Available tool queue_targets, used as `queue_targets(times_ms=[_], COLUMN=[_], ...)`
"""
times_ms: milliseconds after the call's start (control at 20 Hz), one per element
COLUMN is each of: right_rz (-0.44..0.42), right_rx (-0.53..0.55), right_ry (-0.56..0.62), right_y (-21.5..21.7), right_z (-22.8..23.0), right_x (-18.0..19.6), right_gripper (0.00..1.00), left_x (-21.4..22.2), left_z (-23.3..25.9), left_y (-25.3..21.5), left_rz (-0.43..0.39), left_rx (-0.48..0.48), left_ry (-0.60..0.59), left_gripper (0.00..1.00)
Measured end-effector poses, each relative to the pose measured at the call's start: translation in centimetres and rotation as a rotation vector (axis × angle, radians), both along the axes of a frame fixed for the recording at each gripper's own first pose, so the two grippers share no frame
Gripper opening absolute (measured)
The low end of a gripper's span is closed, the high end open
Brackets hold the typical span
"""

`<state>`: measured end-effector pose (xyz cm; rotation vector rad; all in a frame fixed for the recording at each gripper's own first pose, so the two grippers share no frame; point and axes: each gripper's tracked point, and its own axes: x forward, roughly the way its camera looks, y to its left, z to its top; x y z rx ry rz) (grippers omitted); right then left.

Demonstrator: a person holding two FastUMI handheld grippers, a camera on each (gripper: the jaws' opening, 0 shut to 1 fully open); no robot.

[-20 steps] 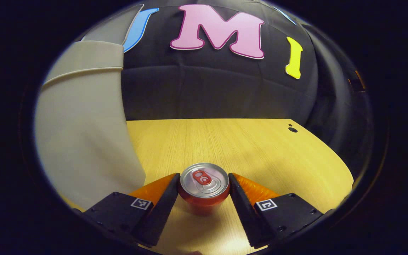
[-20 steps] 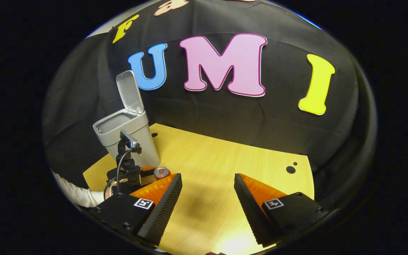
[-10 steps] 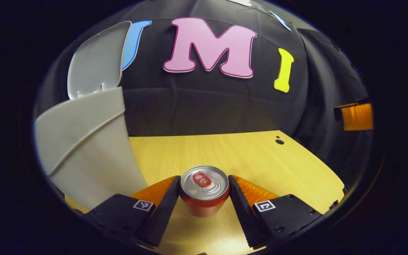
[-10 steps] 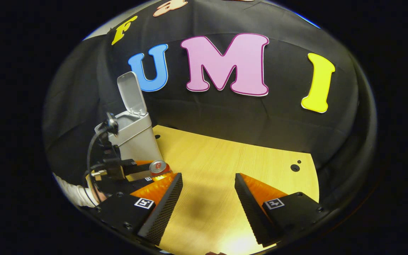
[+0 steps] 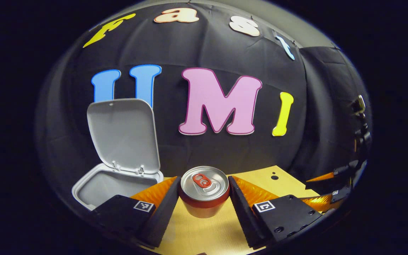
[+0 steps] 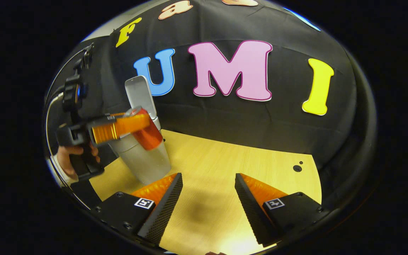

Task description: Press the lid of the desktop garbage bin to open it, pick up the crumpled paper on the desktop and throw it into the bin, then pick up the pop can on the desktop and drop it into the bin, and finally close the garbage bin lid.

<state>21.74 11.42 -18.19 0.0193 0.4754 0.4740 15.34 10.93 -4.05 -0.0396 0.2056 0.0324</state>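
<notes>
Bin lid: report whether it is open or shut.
Open. The lid stands up from the hinge at the back of the bin, baring the mouth; the right gripper view shows it raised too.

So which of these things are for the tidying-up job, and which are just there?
For the job:
- pop can, held in the left gripper
- garbage bin, lid up
- right gripper, fingers apart, holding nothing

Just there:
- wooden desktop
- black cloth wall
</notes>
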Motion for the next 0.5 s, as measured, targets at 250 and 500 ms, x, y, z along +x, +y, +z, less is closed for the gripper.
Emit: queue_targets(times_ms=[250, 500], right_rz=[0.003, -0.009], right_rx=[0.022, 0.018], right_ry=[-0.010, -0.010], right_y=[0.9, 0.3], right_z=[0.3, -0.1], right_x=[-1.2, -2.3], right_gripper=[0.97, 0.97], left_x=[-0.6, -2.1], left_z=[4.9, 0.8], left_y=[8.5, 14.1], left_rz=[0.108, 0.183], left_rx=[0.087, 0.050], left_ry=[-0.048, 0.062], left_gripper=[0.87, 0.87])
